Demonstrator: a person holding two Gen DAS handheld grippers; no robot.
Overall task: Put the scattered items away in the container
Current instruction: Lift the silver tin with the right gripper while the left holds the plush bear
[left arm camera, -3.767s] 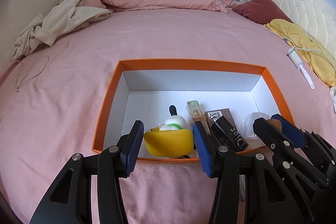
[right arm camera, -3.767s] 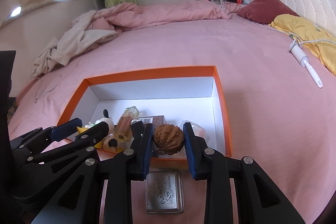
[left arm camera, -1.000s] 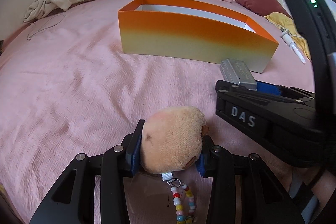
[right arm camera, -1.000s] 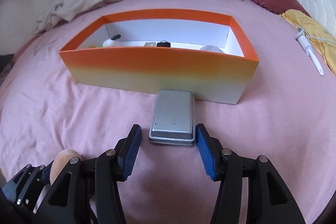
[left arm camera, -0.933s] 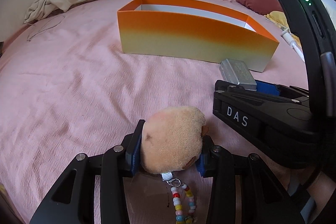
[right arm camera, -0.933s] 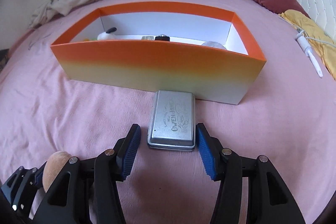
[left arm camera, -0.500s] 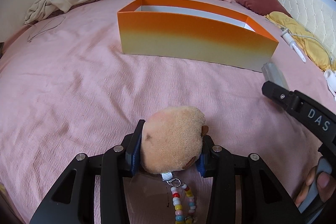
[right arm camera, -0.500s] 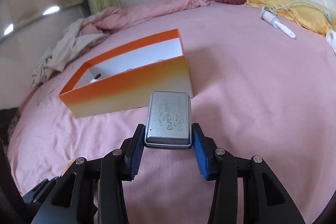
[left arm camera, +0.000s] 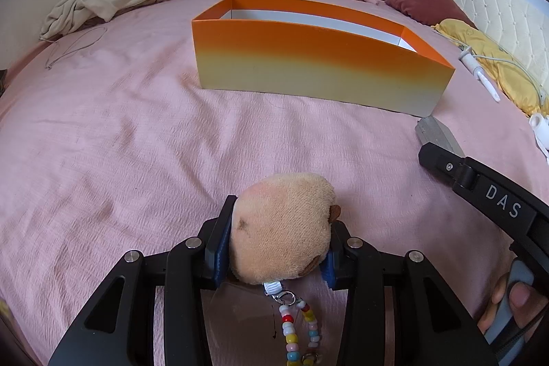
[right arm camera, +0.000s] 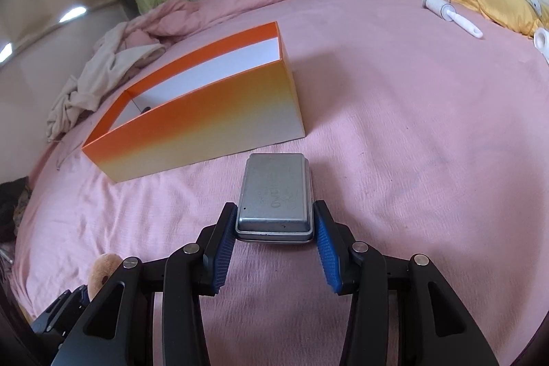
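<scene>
Plainly, the dull silver tin (right arm camera: 276,194) bears faint, perhaps embossed lettering

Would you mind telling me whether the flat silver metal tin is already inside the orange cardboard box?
No, the flat silver metal tin is outside the orange cardboard box, clamped in the right hand-held gripper.

both wrist cameras sat low over the pink bedsheet (left arm camera: 137,132), looking forward along their fingers at the nearby orange-to-cream gradient cardboard box (left arm camera: 319,64) (right arm camera: 202,122); left saw its long side, right its corner.
</scene>
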